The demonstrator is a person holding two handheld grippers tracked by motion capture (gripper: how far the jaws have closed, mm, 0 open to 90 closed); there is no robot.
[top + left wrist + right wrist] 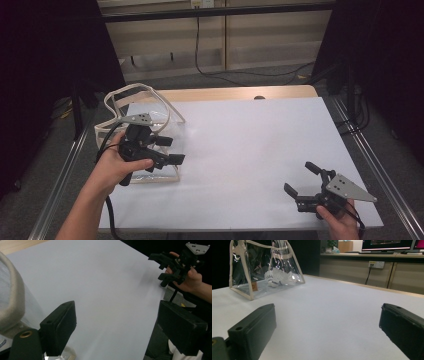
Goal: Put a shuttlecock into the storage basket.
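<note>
A clear plastic bag (165,125) with beige trim and looped handles stands at the left edge of the white table top (250,150). In the right gripper view the bag (262,267) holds white shuttlecocks (277,277). My left gripper (172,150) hovers over the bag's near right corner, open, with nothing between its jaws (121,327); the bag's beige handle (12,302) lies just to its left. My right gripper (300,177) rests near the front right corner, open and empty (327,332), pointing across the sheet toward the bag. It also appears far off in the left gripper view (160,267).
A wooden strip (235,93) runs along the table's far edge. Metal rails (365,145) flank both sides, with black curtains (380,50) beyond. A cable (225,75) lies on the floor behind. A counter with monitors (387,245) stands in the background.
</note>
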